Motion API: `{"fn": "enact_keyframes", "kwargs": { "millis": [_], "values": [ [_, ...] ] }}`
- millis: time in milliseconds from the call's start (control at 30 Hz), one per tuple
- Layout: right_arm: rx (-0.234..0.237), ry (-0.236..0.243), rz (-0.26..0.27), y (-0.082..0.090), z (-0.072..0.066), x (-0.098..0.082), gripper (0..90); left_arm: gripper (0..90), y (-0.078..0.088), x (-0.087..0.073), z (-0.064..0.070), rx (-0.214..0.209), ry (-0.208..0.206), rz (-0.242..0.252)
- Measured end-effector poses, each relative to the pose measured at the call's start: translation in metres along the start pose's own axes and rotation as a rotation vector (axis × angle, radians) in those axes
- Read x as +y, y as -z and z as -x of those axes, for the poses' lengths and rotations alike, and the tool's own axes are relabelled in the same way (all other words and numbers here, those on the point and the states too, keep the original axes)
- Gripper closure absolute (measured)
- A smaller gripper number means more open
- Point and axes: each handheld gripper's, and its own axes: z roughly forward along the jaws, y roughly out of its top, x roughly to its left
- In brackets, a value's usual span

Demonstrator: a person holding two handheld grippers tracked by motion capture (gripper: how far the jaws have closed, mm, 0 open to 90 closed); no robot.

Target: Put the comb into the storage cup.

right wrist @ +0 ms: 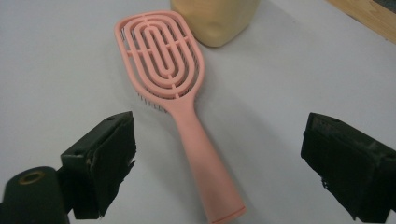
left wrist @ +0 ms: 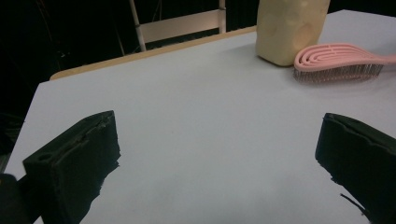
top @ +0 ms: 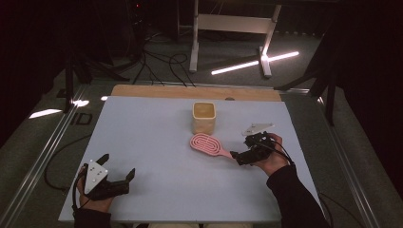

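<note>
Right gripper (right wrist: 215,154), jaws spread wide, straddles the handle of the pink hairbrush (right wrist: 175,93) without touching it; the brush head points to 12 o'clock, just beside the cream cup (right wrist: 215,18). Left gripper (top: 118,167), jaws likewise wide and empty, rests at 7 o'clock on the table (top: 157,142).

— What carries everything here?
— A pale blue-grey table (top: 157,142), with a wooden strip along its far edge.
— And lying on it?
— A pink hairbrush (top: 207,144) right of centre (bristles down), and a cream square cup (top: 204,117) standing just beyond its head.
</note>
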Motion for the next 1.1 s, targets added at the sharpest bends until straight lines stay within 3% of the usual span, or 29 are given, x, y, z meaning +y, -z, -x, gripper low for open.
{"fn": "enact_keyframes", "kwargs": {
  "millis": [567,1100],
  "values": [
    [0.008,0.009,-0.049,-0.011,0.002,0.008,10.0,0.2,0.0,0.0,0.0,0.0,-0.001,0.0],
    [0.008,0.017,-0.059,-0.02,0.0,0.013,10.1,0.2,0.0,0.0,0.0,0.0,-0.001,-0.001]
  ]
}}
